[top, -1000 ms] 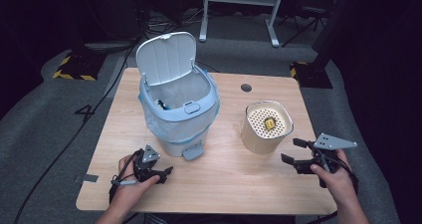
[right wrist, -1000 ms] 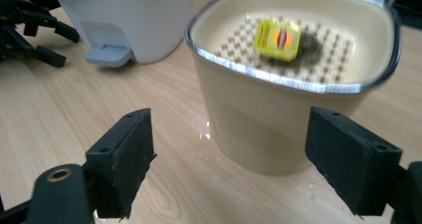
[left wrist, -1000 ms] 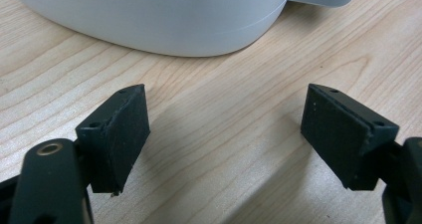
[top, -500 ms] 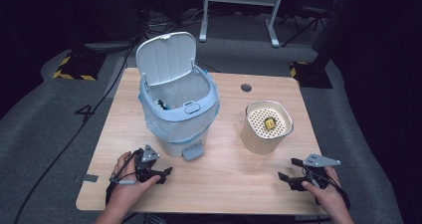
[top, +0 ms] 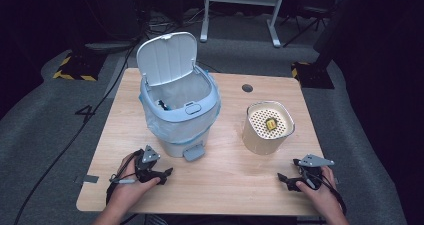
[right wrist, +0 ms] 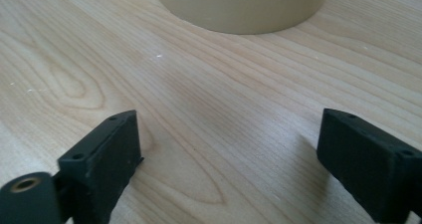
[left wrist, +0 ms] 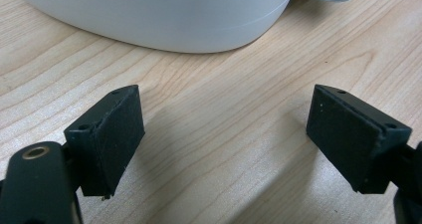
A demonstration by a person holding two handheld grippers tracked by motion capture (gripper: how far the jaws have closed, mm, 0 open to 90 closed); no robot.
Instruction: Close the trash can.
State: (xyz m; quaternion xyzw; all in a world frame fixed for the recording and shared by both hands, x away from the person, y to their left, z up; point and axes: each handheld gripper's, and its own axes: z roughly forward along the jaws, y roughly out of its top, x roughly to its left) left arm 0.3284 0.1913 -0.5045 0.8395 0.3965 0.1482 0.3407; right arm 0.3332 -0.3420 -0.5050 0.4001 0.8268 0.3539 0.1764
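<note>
High view: both hands rest low on the tabletop [top: 225,185]; left hand-held gripper [top: 162,175] lies just beside the pedal bin [top: 177,110], right hand-held gripper [top: 286,179] near the beige canister [top: 267,127], neither touching.
Step, as I judge: a pause between moves, nothing grasped.
Left gripper view: left hand-held gripper [left wrist: 224,134] jaws wide, bare wood between; bin base [left wrist: 164,20] cut off above.
Right gripper view: right hand-held gripper [right wrist: 226,157] jaws have just been opening, nothing between them; canister base [right wrist: 241,7] cut off.
Next move: probably lift and reach the canister or its yellow piece [top: 270,124].
Hard to tell: the bin's contents, what the yellow piece is.
</note>
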